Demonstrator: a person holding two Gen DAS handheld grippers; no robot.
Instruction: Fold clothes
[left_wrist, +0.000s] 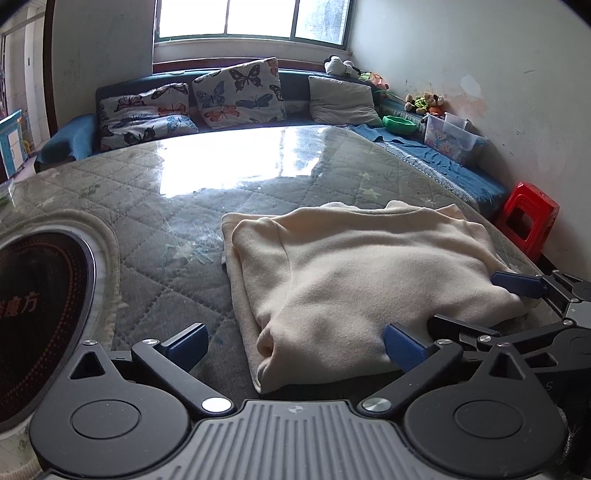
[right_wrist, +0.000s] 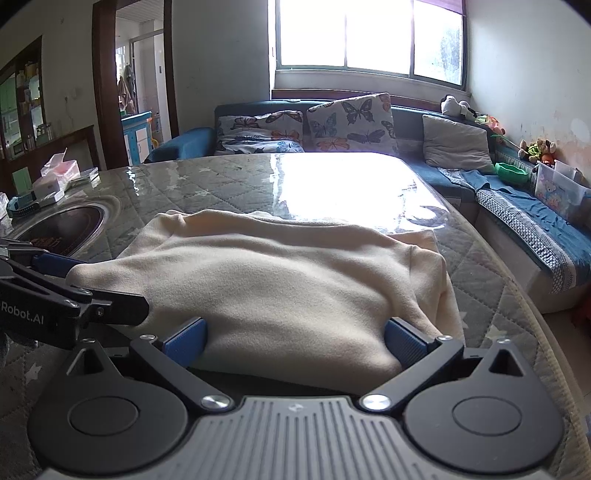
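Both tongs stood wide open there. The left gripper (left_wrist: 295, 345) had its blue pads spread at the near left corner of the cream garment (left_wrist: 362, 273), one pad against the cloth's near edge and the other out over the quilted table cover (left_wrist: 155, 206), nothing pinched between them. The right gripper (right_wrist: 295, 341) was splayed just as wide, and the garment's near fold bulged up into the gap between its fingers, though the pads did not look to be clamped on it.

And the garment itself? It lay flat ahead of both tools as a compact, layered rectangle, a doubled edge showing along the side nearer the left gripper, and a seam line running across the top layer. From the right wrist view a lower layer peeked out at the far corner.

As a judgement, the folding looked well along: the bundle was already stacked and squared. Whether one more fold was owed, or the tongs had just let go of a finished piece, these views could not settle. Beyond the garment, the sofa (right_wrist: 369, 122) and its butterfly cushions (left_wrist: 236, 92) sat well back.
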